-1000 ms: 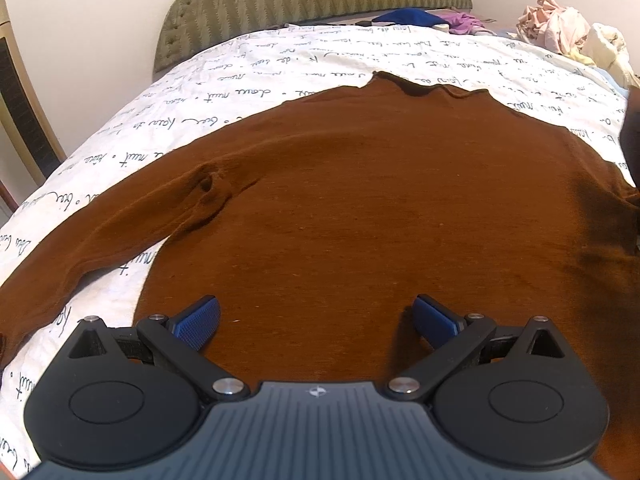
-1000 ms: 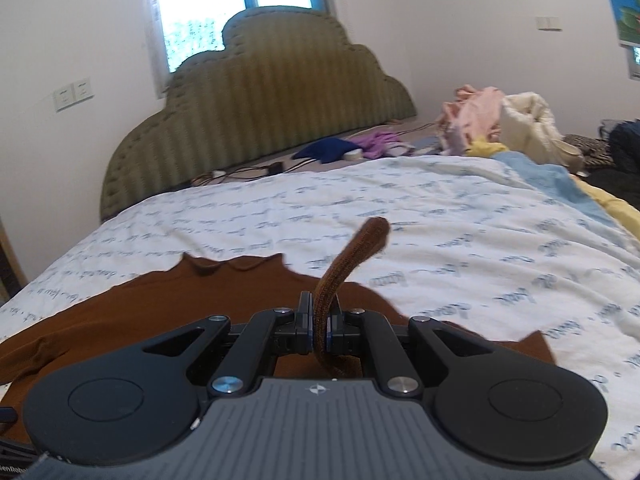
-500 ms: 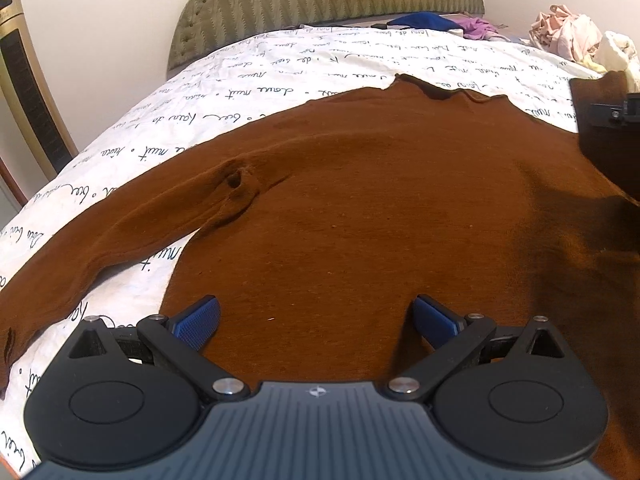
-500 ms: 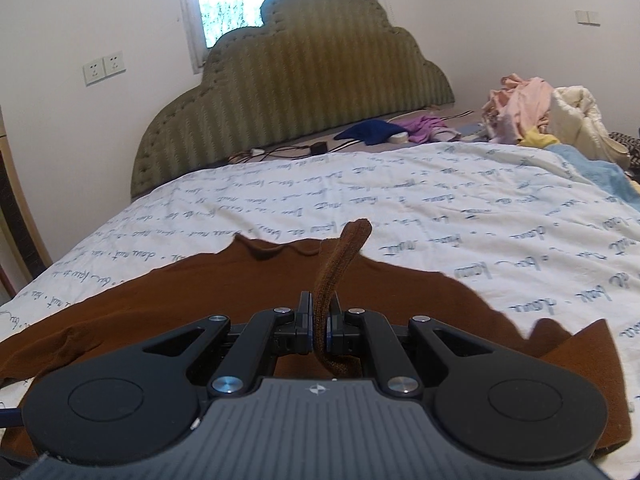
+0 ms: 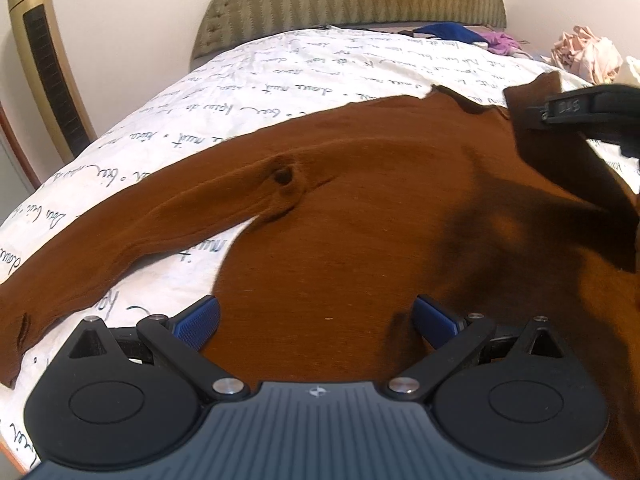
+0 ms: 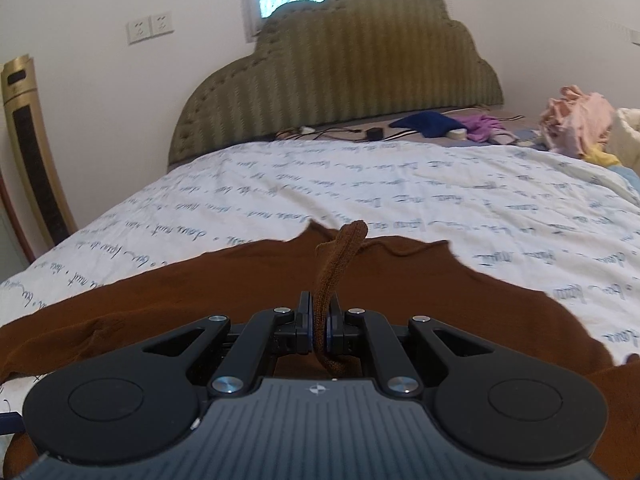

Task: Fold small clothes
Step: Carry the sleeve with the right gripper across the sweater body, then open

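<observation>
The brown sweater [image 5: 340, 216] lies flat on the bed [image 6: 400, 184], neck toward the headboard [image 6: 340, 80] at 12 o'clock; its long sleeve [image 5: 120, 236] stretches out to 9 o'clock; the right gripper [image 6: 319, 326] is pinched tight on the other sleeve's cuff [image 6: 340, 256], lifted above the sweater's body and nearer the middle; I think that sleeve should go across toward 9 o'clock; the left gripper [image 5: 316, 320] hangs over the hem with its jaws wide apart, holding nothing; there is lots of bare sheet past the neck.
</observation>
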The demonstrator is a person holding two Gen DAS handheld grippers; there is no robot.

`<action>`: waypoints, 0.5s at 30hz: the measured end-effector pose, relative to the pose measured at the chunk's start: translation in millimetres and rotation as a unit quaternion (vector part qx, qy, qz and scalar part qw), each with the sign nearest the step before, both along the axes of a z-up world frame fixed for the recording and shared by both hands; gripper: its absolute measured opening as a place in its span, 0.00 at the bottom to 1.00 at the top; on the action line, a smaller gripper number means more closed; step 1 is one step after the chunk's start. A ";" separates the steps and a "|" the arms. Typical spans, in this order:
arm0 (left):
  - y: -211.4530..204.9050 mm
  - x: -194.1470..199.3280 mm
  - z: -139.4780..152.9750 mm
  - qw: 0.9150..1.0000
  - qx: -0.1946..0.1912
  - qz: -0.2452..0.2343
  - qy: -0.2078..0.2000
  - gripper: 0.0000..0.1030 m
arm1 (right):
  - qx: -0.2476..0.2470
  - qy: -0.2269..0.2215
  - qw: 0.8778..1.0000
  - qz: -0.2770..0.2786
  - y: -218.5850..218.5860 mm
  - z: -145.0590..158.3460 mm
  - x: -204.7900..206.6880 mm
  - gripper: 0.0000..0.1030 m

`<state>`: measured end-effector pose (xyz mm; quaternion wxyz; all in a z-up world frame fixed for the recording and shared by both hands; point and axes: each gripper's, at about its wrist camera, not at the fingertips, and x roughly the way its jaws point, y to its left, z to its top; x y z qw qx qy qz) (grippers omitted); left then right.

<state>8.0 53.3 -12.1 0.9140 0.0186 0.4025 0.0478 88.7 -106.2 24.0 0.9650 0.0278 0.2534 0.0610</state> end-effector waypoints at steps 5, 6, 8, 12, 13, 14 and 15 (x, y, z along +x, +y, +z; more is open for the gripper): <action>15.7 -1.4 5.0 1.000 -0.006 0.022 -0.008 1.00 | -0.008 0.002 1.000 0.025 26.5 -4.5 7.0 0.11; 19.3 -1.3 5.4 1.000 -0.009 0.026 -0.008 1.00 | -0.009 0.002 1.000 0.029 31.1 -4.8 8.4 0.11; 25.0 -1.3 5.7 0.999 -0.014 0.032 -0.006 1.00 | -0.009 0.003 0.999 0.039 41.0 -5.4 12.4 0.11; 32.6 -3.3 7.5 0.999 -0.018 0.040 -0.007 1.00 | -0.010 0.008 0.998 0.057 58.3 -6.6 20.6 0.11; 34.6 -4.2 8.5 0.999 -0.020 0.041 -0.008 1.00 | -0.009 0.010 0.998 0.063 62.6 -7.3 22.7 0.11; 35.9 -4.9 9.5 0.999 -0.021 0.043 -0.009 1.00 | -0.009 0.013 0.997 0.069 66.6 -8.2 24.4 0.11; 37.7 -5.6 10.9 0.999 -0.023 0.045 -0.010 1.00 | -0.009 0.017 0.997 0.076 70.7 -9.4 26.3 0.11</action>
